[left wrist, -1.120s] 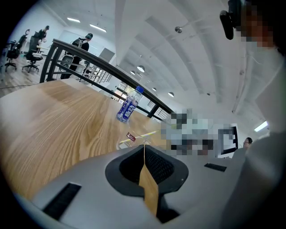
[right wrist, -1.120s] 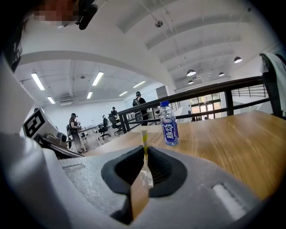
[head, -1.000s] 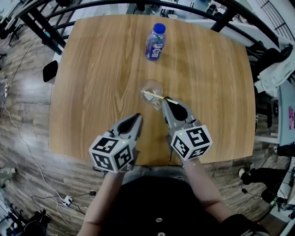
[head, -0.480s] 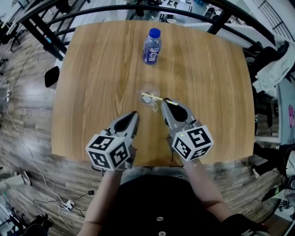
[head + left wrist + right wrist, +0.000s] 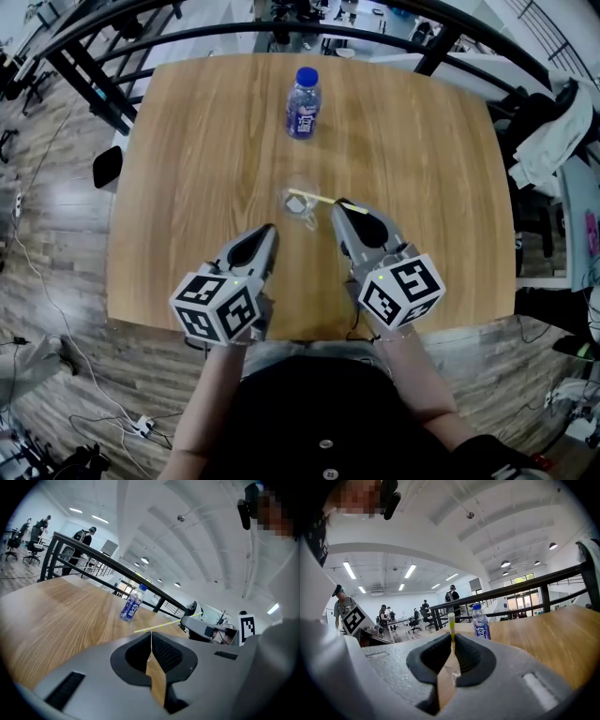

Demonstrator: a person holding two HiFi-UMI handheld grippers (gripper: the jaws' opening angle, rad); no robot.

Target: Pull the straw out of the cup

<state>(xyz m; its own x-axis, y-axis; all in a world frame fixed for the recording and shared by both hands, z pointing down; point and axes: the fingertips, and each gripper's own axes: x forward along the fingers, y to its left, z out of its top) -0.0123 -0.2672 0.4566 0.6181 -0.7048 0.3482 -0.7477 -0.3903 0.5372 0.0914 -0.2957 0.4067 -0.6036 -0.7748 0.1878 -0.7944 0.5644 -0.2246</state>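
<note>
A clear plastic cup (image 5: pixel 298 210) stands near the table's middle. A thin yellow-and-white straw (image 5: pixel 312 197) lies almost level above it, its far end over the cup's mouth. My right gripper (image 5: pixel 341 205) is shut on the straw's near end, just right of the cup. In the right gripper view the straw (image 5: pixel 451 624) sticks up from between the closed pads. My left gripper (image 5: pixel 269 231) hovers shut and empty at the cup's near left. From the left gripper view the straw (image 5: pixel 157 626) is seen raised off the table. Whether its tip is inside the cup I cannot tell.
A blue-capped water bottle (image 5: pixel 302 102) stands upright farther back on the wooden table (image 5: pixel 187 187). Black railings (image 5: pixel 234 28) run round the table's far side. White cloth (image 5: pixel 553 141) hangs at the right. People sit at desks far off.
Both grippers have risen a little. The right one carried the straw's near end up with it, still gripped. The cup and the bottle stand as before.
</note>
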